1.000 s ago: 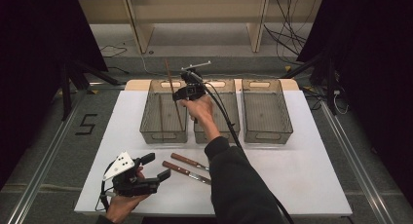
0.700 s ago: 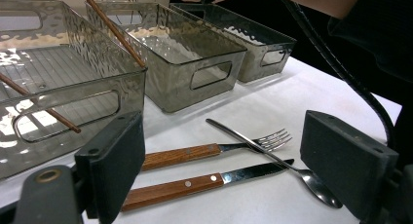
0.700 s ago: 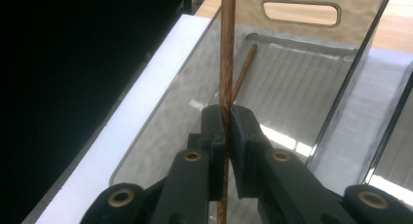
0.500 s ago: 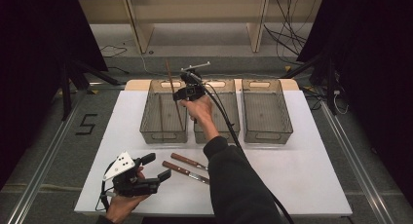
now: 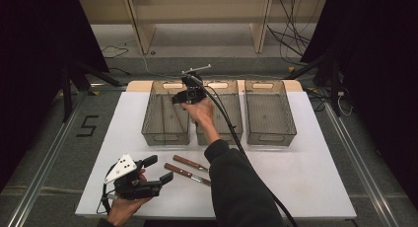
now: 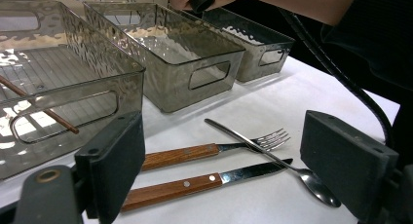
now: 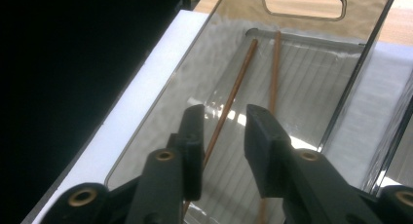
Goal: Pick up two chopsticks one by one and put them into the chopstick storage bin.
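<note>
My right gripper (image 5: pixel 177 98) hovers over the left of three clear bins (image 5: pixel 165 136). Its jaws have just been opening; the right gripper (image 7: pixel 224 131) stands open, its pads touching nothing. Below them two thin brown chopsticks (image 7: pixel 243 68) lie lengthwise on the ribbed floor of the bin (image 7: pixel 302 5). One chopstick (image 6: pixel 39 107) shows through the bin wall (image 6: pixel 73 83). My left gripper (image 5: pixel 160 169) rests open near the table's front left. Past its jaws (image 6: pixel 229 136) lie a wooden-handled fork (image 6: pixel 180 155), a wooden-handled knife (image 6: pixel 180 187) and a metal spoon (image 6: pixel 272 158).
The middle bin (image 5: pixel 231 133) and right bin (image 5: pixel 271 135) stand beside the left one at the back of the white table (image 5: pixel 305 177). The fork (image 5: pixel 190 163) and knife (image 5: pixel 187 173) lie just in front of the bins. The right forearm and its cable cross the table's middle.
The thin stick that stood up beside the right gripper over the left bin is gone from there. Neither hand has shifted.
</note>
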A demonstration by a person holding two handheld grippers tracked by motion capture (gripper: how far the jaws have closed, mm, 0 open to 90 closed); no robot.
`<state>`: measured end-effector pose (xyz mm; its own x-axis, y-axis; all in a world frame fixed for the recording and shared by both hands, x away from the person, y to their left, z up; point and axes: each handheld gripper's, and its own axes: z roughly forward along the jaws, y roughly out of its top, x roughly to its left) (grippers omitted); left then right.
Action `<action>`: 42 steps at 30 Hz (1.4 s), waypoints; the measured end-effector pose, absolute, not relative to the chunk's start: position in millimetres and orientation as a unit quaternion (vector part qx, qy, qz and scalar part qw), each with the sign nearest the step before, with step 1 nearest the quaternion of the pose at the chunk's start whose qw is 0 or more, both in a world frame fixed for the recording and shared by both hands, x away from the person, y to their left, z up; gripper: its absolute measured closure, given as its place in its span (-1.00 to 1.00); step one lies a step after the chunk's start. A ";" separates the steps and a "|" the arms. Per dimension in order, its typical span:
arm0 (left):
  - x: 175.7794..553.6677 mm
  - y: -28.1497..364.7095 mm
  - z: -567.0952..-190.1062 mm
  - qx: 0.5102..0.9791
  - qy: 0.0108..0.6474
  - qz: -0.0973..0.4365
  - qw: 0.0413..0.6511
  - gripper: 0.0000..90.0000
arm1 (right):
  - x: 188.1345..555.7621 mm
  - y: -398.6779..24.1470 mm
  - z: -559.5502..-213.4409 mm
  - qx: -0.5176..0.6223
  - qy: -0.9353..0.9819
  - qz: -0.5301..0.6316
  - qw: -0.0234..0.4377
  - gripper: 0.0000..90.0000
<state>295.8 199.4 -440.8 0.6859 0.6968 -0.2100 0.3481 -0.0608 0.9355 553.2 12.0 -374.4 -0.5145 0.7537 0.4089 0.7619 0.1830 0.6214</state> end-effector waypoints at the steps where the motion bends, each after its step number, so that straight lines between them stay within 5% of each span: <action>1: 295.6 199.3 -440.8 0.712 0.367 0.150 0.579 -0.64 | 552.7 11.7 -373.7 -0.492 -0.769 -0.408 0.006 0.46; 16: 295.1 199.6 -441.4 0.712 0.371 0.151 0.577 -0.64 | 524.6 -12.8 -353.5 -0.448 -0.794 -0.411 -0.001 -0.07; 42: 296.3 199.8 -443.4 0.714 0.376 0.153 0.571 -0.64 | 421.7 -92.2 -367.1 -0.404 -0.828 -0.389 -0.011 -0.28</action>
